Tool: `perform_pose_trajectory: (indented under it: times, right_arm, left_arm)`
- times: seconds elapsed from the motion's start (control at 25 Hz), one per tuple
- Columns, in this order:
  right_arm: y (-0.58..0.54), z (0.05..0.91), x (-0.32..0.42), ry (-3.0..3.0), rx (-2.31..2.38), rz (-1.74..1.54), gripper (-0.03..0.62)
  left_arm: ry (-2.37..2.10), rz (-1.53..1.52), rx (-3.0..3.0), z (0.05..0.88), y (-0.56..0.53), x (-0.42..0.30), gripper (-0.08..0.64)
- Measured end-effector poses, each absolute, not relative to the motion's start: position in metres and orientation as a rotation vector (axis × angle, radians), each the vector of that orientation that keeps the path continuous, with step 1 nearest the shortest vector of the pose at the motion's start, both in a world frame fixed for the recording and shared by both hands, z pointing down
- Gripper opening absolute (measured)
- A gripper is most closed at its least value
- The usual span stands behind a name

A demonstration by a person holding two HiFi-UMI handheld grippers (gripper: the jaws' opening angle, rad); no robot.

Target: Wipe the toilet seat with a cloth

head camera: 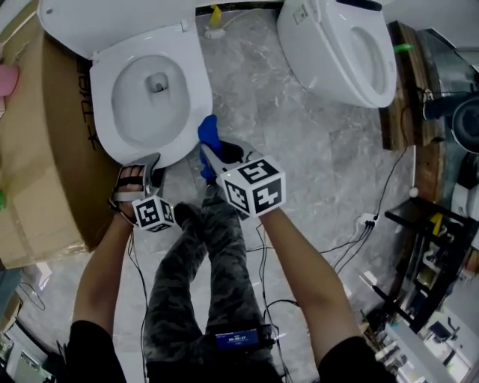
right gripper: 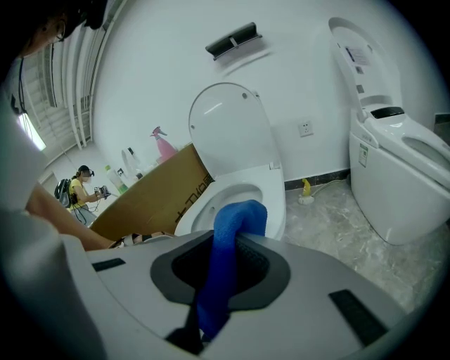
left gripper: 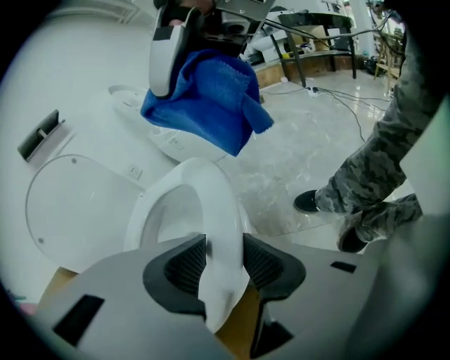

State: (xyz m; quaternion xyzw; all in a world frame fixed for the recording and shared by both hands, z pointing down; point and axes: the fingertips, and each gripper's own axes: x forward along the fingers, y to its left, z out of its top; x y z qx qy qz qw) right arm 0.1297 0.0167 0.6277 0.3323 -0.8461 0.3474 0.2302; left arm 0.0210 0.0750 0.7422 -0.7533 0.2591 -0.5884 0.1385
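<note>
Cloth (right gripper: 238,219) looks soft, light and floppy, so my right tool (right gripper: 223,271) has it pinched tight by a bunched fold near the bowl's (head camera: 142,101) front, while my left tool (left gripper: 223,261) clamps the stiff, slick-looking toilet seat (left gripper: 211,200) at its front rim.

In your head view, your right gripper (head camera: 209,158) hid most of the blue cloth (head camera: 207,132), and the top edge cut off the raised lid (head camera: 112,22). In your left gripper view, the seat (left gripper: 211,204) was blurred between the jaws of your left gripper (left gripper: 223,266).
</note>
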Motion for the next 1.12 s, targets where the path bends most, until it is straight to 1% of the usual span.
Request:
perform_pose_trajectory:
  times: [0.16, 0.52, 0.84, 1.12]
  right_arm:
    - [0.016, 0.597, 0.124, -2.344, 0.898, 0.937, 0.054]
    - [-0.004, 0.496, 0.095, -2.401, 0.849, 0.834, 0.054]
    - [-0.063, 0.42, 0.068, -2.483, 0.809, 0.742, 0.054]
    - [-0.127, 0.394, 0.056, -2.51, 0.699, 0.674, 0.054]
  left_arm:
    - [0.757, -1.655, -2.177, 0.694, 0.071, 0.019, 0.143]
    - [0.946, -1.483, -2.12, 0.538, 0.019, 0.004, 0.075]
    - [1.135, -1.441, -2.071, 0.438, -0.069, -0.022, 0.071]
    - [1.231, -1.495, -2.078, 0.395, -0.14, -0.039, 0.083]
